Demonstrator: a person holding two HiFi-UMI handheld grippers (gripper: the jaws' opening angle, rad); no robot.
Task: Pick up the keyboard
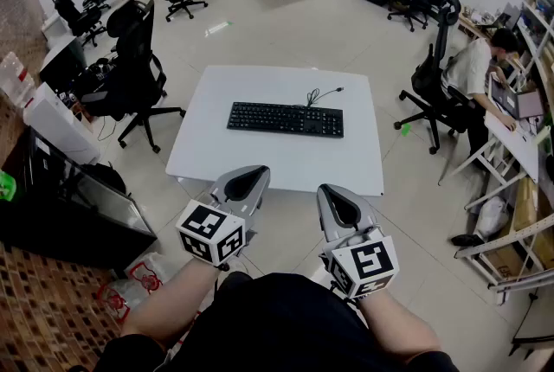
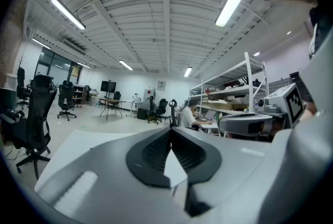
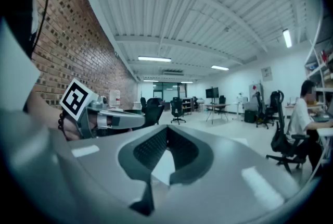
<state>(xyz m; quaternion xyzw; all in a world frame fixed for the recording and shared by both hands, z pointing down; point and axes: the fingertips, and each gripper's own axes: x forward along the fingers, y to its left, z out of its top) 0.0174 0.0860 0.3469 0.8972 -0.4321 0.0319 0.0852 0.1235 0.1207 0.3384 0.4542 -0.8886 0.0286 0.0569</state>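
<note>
Closest in, the left tool (image 1: 250, 175) and right tool (image 1: 334, 192) are held side by side, just short of the near edge of the white bench (image 1: 216, 150). Each tool's jaws are pressed together with nothing between them. Each carries a marker cube (image 1: 210, 232) printed with black-and-white square patterns. The black keyboard (image 1: 286, 118) lies flat at the middle of the bench, well apart from both tools. Its cable (image 1: 322, 93) is curled behind it, and its key legends are too small to read.
</note>
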